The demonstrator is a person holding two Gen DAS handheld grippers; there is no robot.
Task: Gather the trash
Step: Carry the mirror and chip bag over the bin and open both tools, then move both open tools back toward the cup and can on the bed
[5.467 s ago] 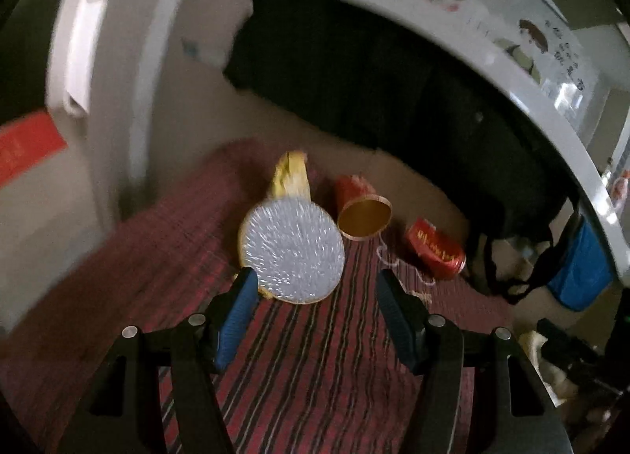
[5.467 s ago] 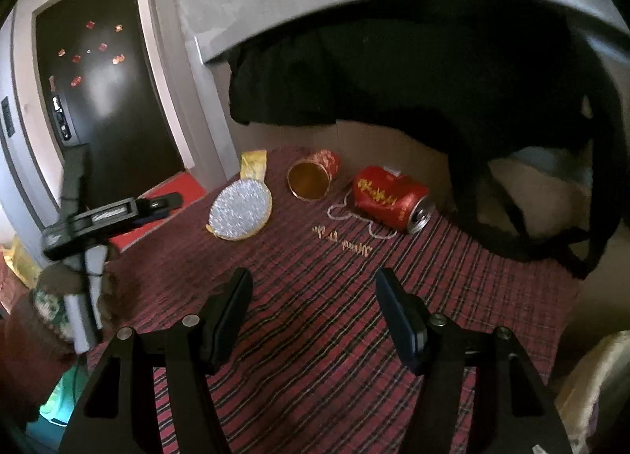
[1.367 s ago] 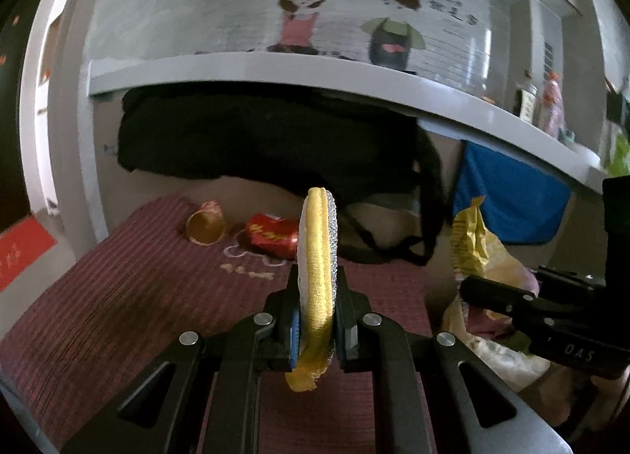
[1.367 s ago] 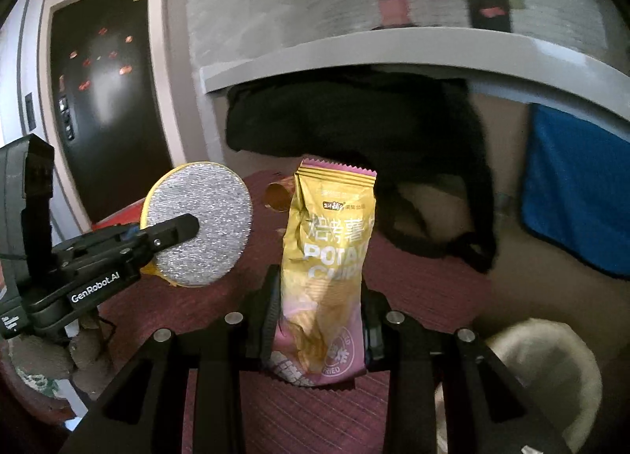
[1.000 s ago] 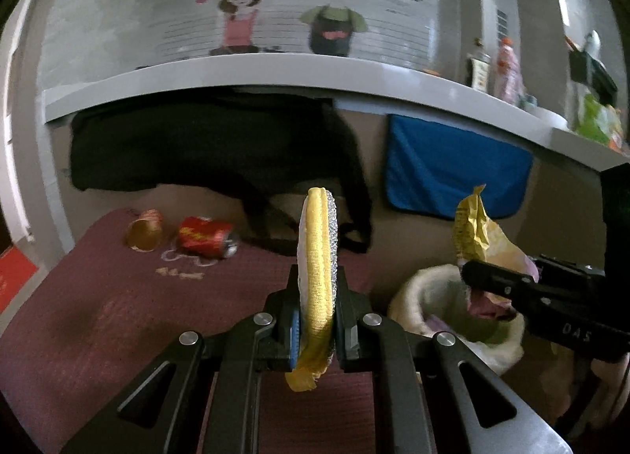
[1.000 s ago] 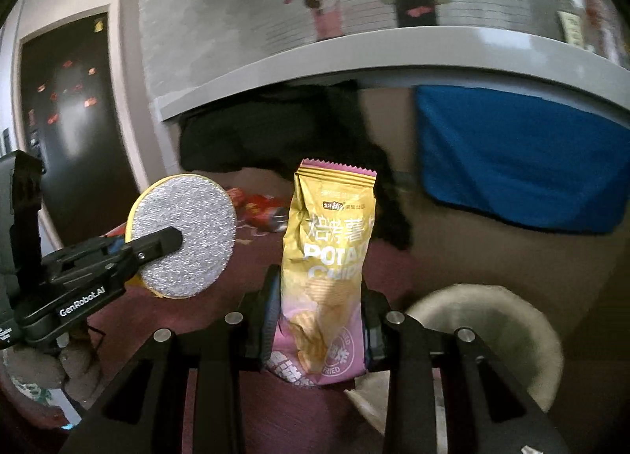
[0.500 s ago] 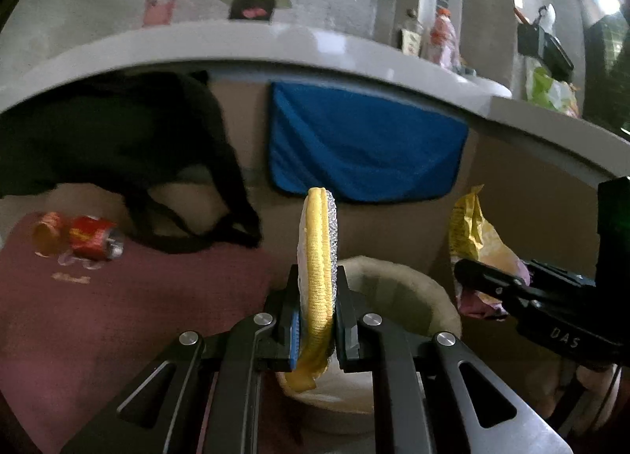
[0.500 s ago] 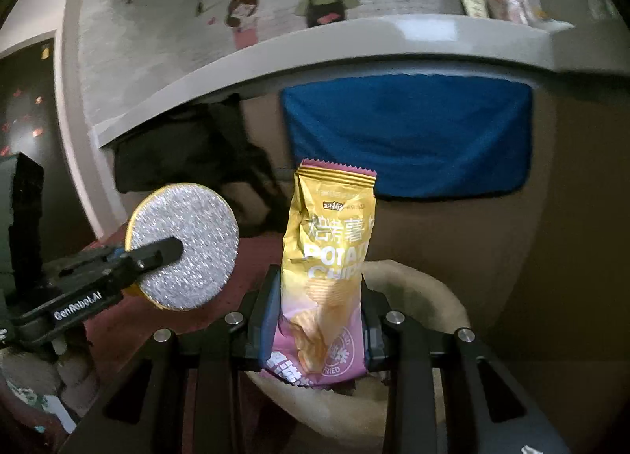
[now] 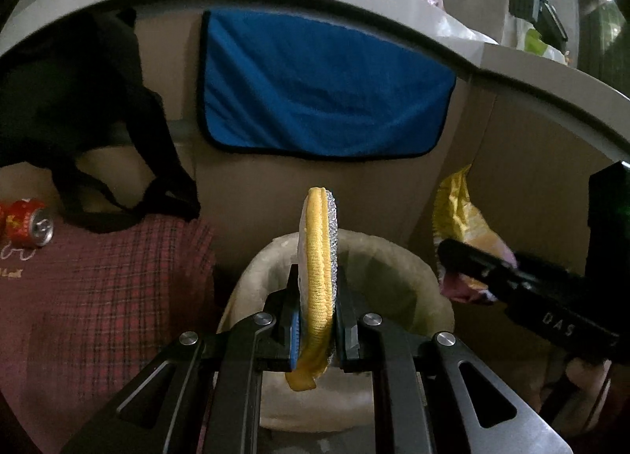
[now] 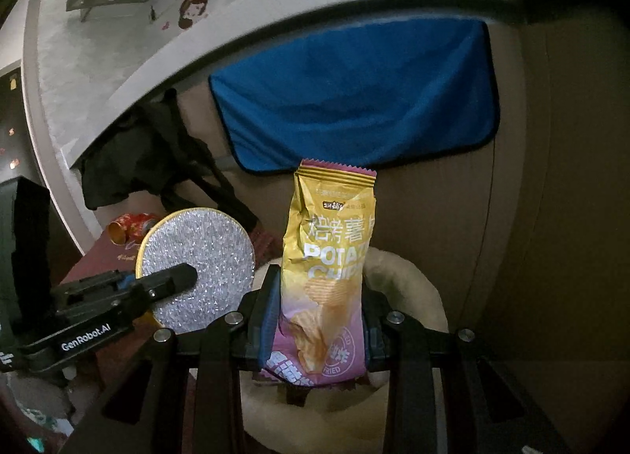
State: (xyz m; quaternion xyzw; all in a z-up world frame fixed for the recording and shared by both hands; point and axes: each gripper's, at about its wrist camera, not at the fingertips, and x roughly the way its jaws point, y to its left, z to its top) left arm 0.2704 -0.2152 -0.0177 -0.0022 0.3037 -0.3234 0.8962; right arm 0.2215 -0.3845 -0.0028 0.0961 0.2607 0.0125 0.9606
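Bin [image 9: 429, 288], lower centre, w/ pale liner; contents hidden. Pad [image 9: 317, 277] is clamped by left gripper [image 9: 317, 326], chip bag [image 10: 327, 277] by right gripper [image 10: 317, 326]. Can [image 9: 27, 222] is seen left on plaid cloth [image 9: 98, 296].

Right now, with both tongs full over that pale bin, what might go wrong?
The chip bag in the right tongs stands tall and floppy; released, it might catch the bin rim and tip outside. The round scouring pad in the left tongs is held on edge, so it could roll off the rim. A red can lying on the checked cloth could be forgotten.
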